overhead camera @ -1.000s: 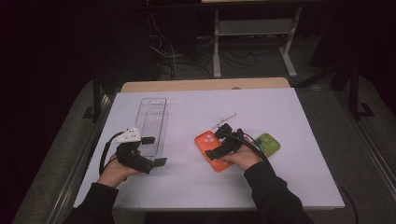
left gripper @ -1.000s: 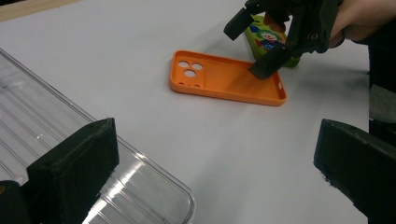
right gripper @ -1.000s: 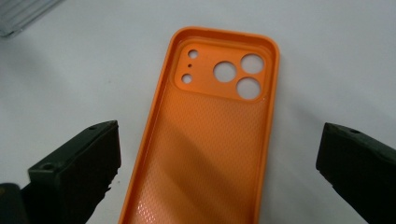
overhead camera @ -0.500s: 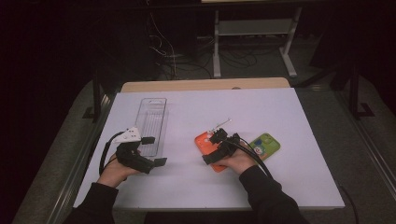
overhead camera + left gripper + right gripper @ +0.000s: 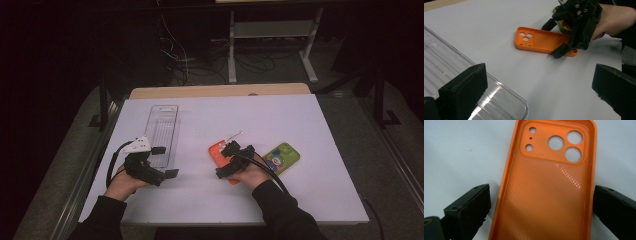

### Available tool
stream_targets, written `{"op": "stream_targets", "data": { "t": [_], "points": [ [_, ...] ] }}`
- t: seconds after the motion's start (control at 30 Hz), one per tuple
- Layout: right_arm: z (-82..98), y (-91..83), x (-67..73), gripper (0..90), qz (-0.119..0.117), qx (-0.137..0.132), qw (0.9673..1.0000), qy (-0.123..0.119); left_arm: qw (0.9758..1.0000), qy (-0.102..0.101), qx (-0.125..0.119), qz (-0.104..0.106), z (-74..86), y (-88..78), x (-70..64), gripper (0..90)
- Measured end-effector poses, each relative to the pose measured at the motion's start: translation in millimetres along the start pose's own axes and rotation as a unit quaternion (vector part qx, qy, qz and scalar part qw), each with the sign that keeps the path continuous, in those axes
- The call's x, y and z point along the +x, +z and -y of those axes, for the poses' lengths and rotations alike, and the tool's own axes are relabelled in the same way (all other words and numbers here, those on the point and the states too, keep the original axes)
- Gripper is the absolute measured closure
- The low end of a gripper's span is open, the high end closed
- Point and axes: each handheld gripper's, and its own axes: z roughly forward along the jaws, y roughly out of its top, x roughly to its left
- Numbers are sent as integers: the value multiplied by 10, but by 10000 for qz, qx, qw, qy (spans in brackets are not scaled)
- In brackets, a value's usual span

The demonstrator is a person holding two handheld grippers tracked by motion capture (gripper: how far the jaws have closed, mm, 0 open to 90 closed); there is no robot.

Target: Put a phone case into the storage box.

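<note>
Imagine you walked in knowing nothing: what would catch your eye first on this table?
The bright orange phone case near the table's middle, lying inside-up between the open jaws of the right gripper. Next, the green phone case just to its right, and the clear plastic tray beside the left gripper.

On the table (image 5: 310, 120), the tray (image 5: 162, 134) lies toward the left, running front to back. The left gripper (image 5: 165, 161) sits just beside the tray's near end. To the right of the tray, well apart, lies the phone case (image 5: 219, 150), open side up, between the right gripper's (image 5: 226, 160) spread jaws. A second case (image 5: 284, 156) lies just right of that hand.
</note>
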Motion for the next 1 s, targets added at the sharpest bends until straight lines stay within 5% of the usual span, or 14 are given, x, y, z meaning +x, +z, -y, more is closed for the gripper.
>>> {"op": "stream_targets", "data": {
  "t": [0.1,0.47,1.0],
  "points": [
    [0,-5,0,40,59,-67,9999,-98,10000,-30,-22,5,1,9,-7,0],
    [13,-29,55,90,168,-38,9996,228,10000,-27,-20,2,1,8,-7,0],
    [20,-50,65,143,184,-72,9992,348,10000,-34,-22,-2,1,12,-10,0]
  ]
}}
